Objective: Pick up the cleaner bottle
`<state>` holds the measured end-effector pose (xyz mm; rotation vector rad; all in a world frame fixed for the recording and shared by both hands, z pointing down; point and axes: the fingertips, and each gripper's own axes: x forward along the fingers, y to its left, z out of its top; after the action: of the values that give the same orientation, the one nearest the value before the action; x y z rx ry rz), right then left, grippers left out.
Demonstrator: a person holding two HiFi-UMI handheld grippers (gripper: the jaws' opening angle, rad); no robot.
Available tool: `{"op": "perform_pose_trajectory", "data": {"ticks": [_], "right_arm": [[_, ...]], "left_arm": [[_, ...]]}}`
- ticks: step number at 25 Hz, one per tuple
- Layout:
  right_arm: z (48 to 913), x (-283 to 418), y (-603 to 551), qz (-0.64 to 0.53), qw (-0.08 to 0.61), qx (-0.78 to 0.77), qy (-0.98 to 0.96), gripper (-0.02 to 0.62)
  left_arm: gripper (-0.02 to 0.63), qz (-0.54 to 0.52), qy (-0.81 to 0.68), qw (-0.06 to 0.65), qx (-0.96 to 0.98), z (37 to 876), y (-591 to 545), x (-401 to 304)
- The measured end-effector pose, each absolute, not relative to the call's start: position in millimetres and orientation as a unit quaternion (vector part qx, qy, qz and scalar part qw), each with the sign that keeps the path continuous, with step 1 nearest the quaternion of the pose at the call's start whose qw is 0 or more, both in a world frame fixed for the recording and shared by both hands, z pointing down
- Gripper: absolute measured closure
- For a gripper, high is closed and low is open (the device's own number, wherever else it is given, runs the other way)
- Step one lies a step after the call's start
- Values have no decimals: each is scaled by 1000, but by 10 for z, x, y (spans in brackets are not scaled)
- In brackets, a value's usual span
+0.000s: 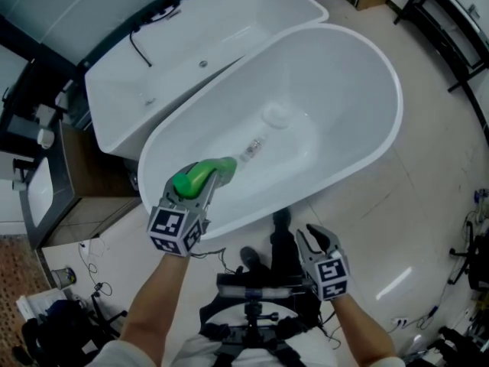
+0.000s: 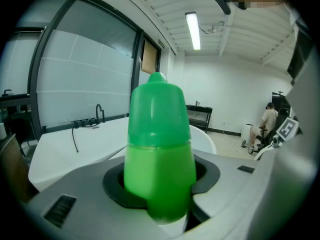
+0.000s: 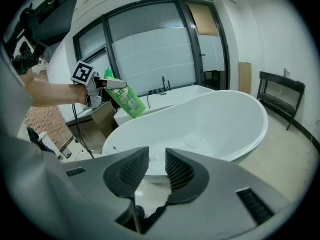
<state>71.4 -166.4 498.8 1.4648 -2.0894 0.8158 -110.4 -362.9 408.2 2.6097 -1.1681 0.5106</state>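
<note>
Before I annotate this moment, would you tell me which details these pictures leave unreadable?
- Green plastic cleaner bottle: its base is hidden between the left gripper's jaws in the left gripper view.
- Bottle label: print too small to read in the right gripper view.
- Small clear object in the white oval bathtub: too small to identify in the head view.

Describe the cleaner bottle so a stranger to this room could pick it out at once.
Find the oval white bathtub in the middle of the floor. Above its near-left rim, the left hand-held gripper is clamped on the bottle. It is the only bright green thing in view, with a rounded green cap; the right hand-held gripper holds nothing.
</note>
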Motion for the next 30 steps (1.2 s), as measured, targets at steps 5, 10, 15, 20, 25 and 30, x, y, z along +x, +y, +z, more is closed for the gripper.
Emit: {"op": "perform_pose_trajectory", "data": {"ticks": [5, 10, 15, 20, 25, 30], "right_arm": [[4862, 694, -1635, 287, 227, 540, -758, 482], [4738, 685, -1596, 279, 223, 548, -756, 482], [4584, 653, -1628, 270, 208, 558, -756, 482], [4418, 586, -1674, 258, 192, 566, -759, 482], [4289, 522, -1680, 258, 169, 574, -758, 482], [4091, 418, -1713, 249, 151, 577, -763, 482]], "left_arm": [[434, 157, -411, 116, 891, 3866, -3570, -1218], [434, 140, -417, 118, 890, 3676, -3442, -1290], [434, 124, -413, 107, 896, 3454, -3289, -1373], [434, 112, -414, 101, 898, 3271, -3146, -1467], [434, 102, -415, 97, 899, 3153, -3022, -1544], [434, 86, -417, 91, 900, 3038, -2910, -1685]]}}
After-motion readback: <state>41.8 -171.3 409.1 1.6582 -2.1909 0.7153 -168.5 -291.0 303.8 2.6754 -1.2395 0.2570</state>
